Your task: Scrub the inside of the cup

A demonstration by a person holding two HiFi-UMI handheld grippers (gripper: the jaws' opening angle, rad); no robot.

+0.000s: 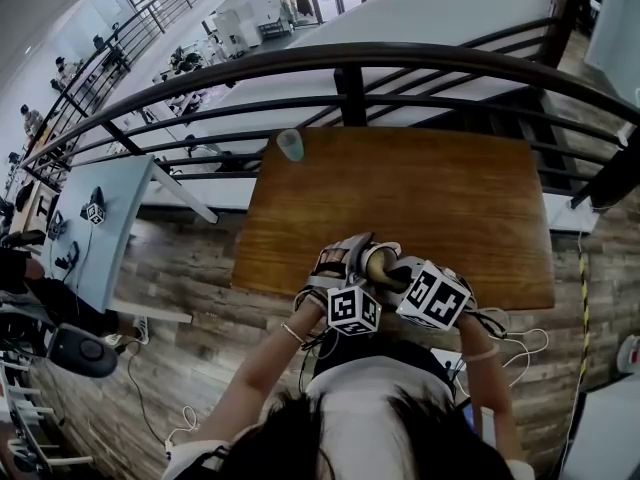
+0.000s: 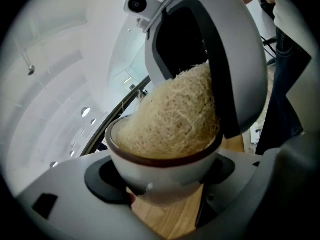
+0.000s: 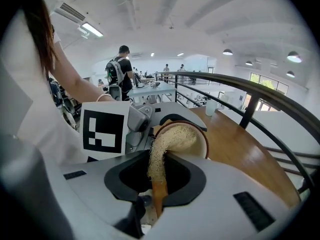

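We find the cup lifted clear of the wooden table, over its near edge and close to the person's chest. The left gripper holds it. Its jaws press on the lower wall from either side, and the brown rim is tipped toward the other tool.

The right gripper has its jaws drawn narrow and pinches the wooden handle of the loofah scrubber.

The deciding relation is this. The cup lies just ahead of the right jaws with its mouth facing them. The scrubber's long axis runs from those jaws forward into that mouth, bending at the rim. The fibre head fills most of the opening and bulges above it. We cannot tell whether it reaches the bottom. In our judgement, the scrubbing falls to the right hand, working along and about that axis, while the left keeps the cup firm. The two grippers sit nearly touching, so there is little room to swing.

The table is plain bare wood. A pale tumbler stands at its far edge, well apart. Beyond it, a dark railing guards a drop to an open hall with desks and people. The floor is plank.
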